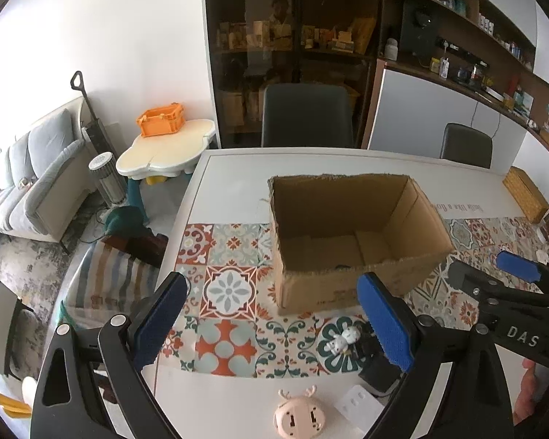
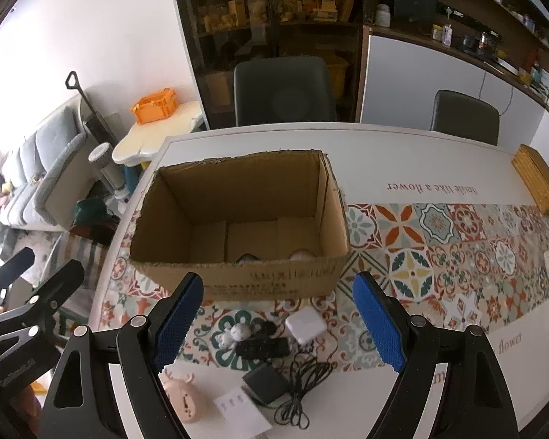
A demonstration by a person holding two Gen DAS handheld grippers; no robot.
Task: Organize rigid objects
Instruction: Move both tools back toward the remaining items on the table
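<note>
An open cardboard box (image 1: 351, 226) stands on the patterned table runner; it also shows in the right wrist view (image 2: 238, 219), with small items barely visible at its bottom. Near the table's front edge lie a pink deer-shaped gadget (image 1: 299, 417) (image 2: 181, 397), a small white figurine (image 1: 342, 340) (image 2: 234, 334), a black object (image 2: 261, 347), a white cube charger (image 2: 305, 323), a black adapter with cord (image 2: 265, 384) and a white card (image 2: 243, 411). My left gripper (image 1: 271, 323) is open and empty above these. My right gripper (image 2: 278, 323) is open and empty, also seen from the left wrist (image 1: 494, 270).
The white table (image 2: 421, 153) has dark chairs (image 2: 283, 89) behind it. A woven yellow box (image 2: 538, 179) sits at the far right. A sofa (image 1: 29, 179), a low cream table with an orange crate (image 1: 161, 120) and shelves stand beyond.
</note>
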